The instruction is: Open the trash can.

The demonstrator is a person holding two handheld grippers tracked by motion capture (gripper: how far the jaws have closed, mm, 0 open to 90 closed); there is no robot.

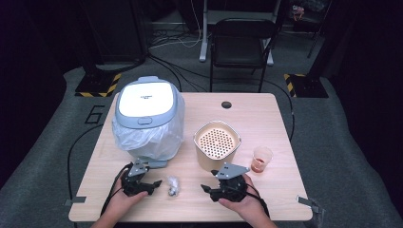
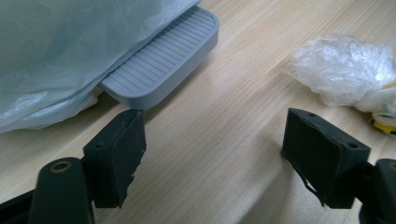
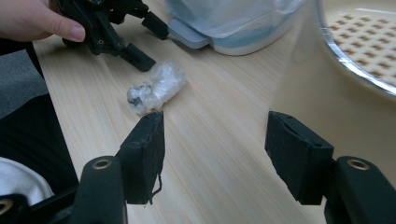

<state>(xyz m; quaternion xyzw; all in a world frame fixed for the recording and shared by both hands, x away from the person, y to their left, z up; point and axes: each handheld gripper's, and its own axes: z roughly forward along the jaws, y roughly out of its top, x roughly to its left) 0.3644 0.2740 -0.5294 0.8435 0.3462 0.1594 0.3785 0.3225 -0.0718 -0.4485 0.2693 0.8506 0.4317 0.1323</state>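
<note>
A small crumpled wad of clear plastic (image 1: 172,186) lies on the wooden table (image 1: 266,118) near its front edge, between my two grippers. My left gripper (image 1: 154,183) sits just left of the wad, open, its jaws empty. In the left gripper view (image 2: 212,135) the wad (image 2: 341,70) lies beyond the right-hand jaw. My right gripper (image 1: 207,189) is to the wad's right, pointing left, open with only bare table between its jaws (image 3: 215,135). In the right gripper view the wad (image 3: 156,86) lies just past the left jaw, with the left gripper (image 3: 116,32) behind it.
A grey-and-white rice cooker (image 1: 147,102) wrapped in a clear plastic bag stands at the back left, its ribbed grey tab (image 2: 163,56) close to my left gripper. A beige pot with a perforated insert (image 1: 217,142) and a plastic cup of reddish liquid (image 1: 262,159) stand to the right.
</note>
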